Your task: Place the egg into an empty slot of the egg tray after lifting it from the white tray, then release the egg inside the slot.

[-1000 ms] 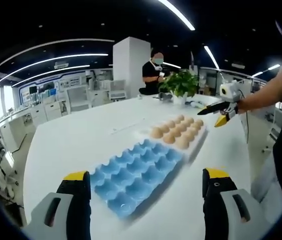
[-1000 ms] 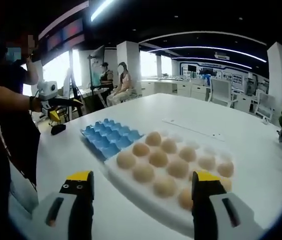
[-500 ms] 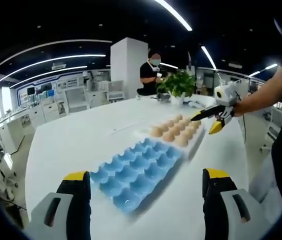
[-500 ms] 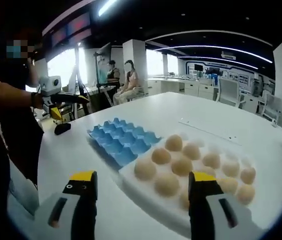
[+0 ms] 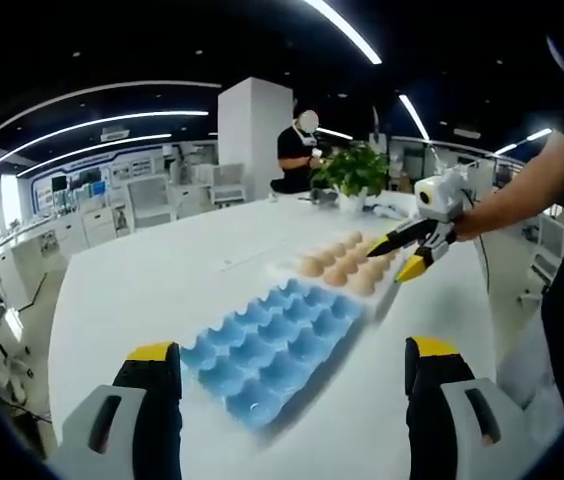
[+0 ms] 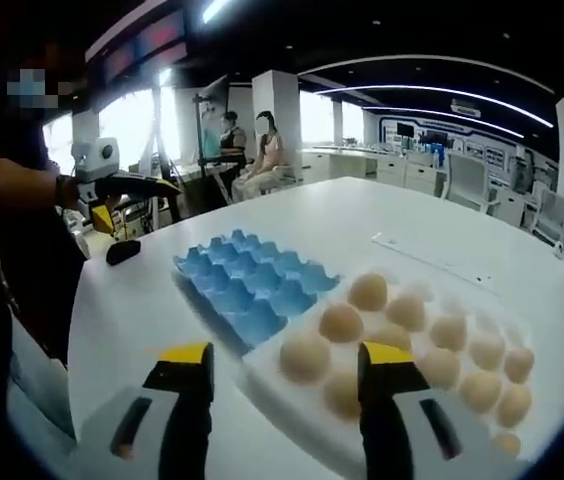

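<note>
The blue egg tray (image 5: pixel 267 345) lies on the white table with all its visible slots empty, and it also appears as the blue egg tray (image 6: pixel 252 288). Beside it the white tray (image 5: pixel 386 291) carries several tan eggs (image 5: pixel 337 274). My left gripper (image 5: pixel 292 372) hovers open in front of the blue tray, holding nothing. My right gripper (image 6: pixel 287 362) is open low over the near corner of the white tray (image 6: pixel 258 378), with the corner egg (image 6: pixel 305 357) showing between its fingertips, untouched. The right gripper (image 5: pixel 399 256) hangs over the eggs. The left gripper (image 6: pixel 122 188) is at the far left.
A small black object (image 6: pixel 122 250) lies on the table near its left edge. A potted plant (image 5: pixel 362 166) stands at the far end, with a person (image 5: pixel 297 150) behind it. Two seated people (image 6: pixel 247 160) are beyond the table. Desks and chairs fill the room behind.
My right gripper has come down closer to the near corner of the white tray, its jaws a little narrower. The left gripper has hardly moved.
</note>
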Motion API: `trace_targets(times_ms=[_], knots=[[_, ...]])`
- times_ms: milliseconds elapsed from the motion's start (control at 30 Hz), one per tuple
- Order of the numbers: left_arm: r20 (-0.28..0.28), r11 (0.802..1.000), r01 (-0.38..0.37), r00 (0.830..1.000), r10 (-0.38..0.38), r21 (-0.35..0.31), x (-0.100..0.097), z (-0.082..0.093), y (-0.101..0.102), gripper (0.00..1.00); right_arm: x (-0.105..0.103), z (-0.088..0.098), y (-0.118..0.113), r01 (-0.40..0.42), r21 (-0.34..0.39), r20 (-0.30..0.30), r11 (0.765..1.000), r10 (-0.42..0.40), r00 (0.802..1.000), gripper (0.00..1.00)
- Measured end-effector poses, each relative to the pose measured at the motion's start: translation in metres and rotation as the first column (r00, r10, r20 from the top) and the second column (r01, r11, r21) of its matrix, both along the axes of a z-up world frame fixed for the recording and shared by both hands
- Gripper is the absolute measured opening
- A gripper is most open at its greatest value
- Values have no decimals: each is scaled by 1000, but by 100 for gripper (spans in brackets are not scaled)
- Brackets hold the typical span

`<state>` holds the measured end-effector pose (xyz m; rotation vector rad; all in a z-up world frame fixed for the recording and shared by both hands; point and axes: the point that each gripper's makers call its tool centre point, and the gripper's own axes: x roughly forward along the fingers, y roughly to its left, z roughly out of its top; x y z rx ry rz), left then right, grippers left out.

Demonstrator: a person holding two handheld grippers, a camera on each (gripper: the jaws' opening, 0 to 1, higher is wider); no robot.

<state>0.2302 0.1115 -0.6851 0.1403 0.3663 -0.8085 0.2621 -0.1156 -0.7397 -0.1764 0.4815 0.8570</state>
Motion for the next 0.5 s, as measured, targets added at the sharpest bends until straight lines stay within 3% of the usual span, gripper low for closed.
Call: trace_targets(times_ms=[367, 433, 500], knots=[[5, 1000, -1, 1000, 1, 0, 3, 0, 3, 95, 5, -11, 10, -14, -31, -10, 999, 14, 1000, 53], [5, 1000, 0, 1000, 0, 0, 3, 0, 2, 95, 6, -14, 9, -16, -49, -8, 999, 16, 1000, 52], [5, 1000, 2, 1000, -2, 0, 3, 0, 3, 95, 6, -19, 6, -39, -122, 16, 992, 41, 999, 48]])
